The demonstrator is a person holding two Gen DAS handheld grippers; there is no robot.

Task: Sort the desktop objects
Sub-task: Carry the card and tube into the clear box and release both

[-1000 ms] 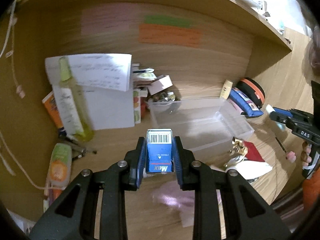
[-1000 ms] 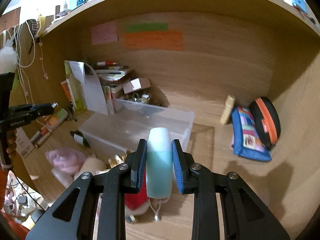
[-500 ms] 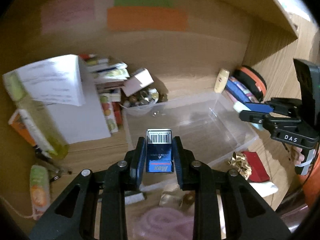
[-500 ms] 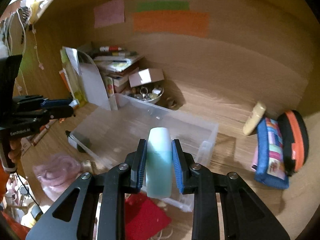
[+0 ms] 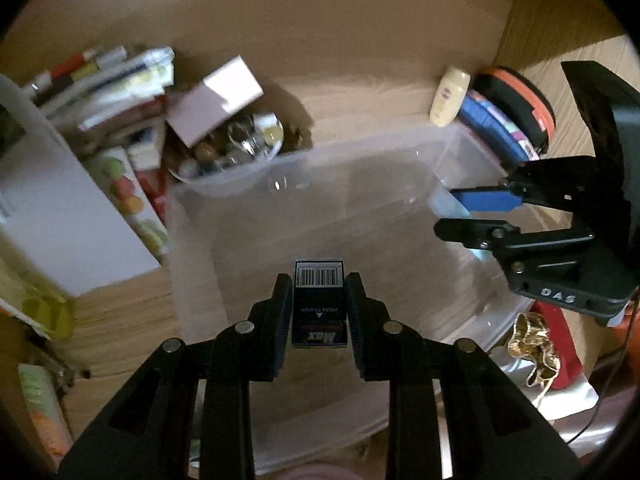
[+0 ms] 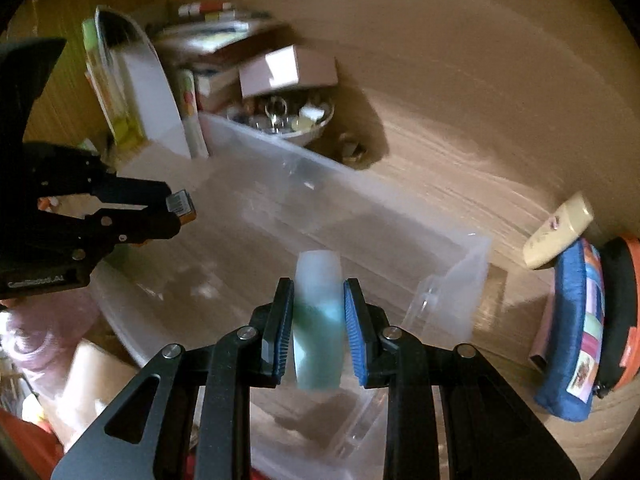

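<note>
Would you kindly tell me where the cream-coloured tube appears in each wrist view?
Left wrist view: cream-coloured tube upper right, leaning by the blue pouch.
Right wrist view: the tube at the right edge, resting on that pouch.
Shared landmark: the clear plastic bin.

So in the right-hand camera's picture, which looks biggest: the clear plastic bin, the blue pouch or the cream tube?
1. Clear plastic bin, by far the largest.
2. Blue pouch.
3. Cream tube, smallest.
The pouch and tube lie side by side, so that ranking looks reliable.
</note>
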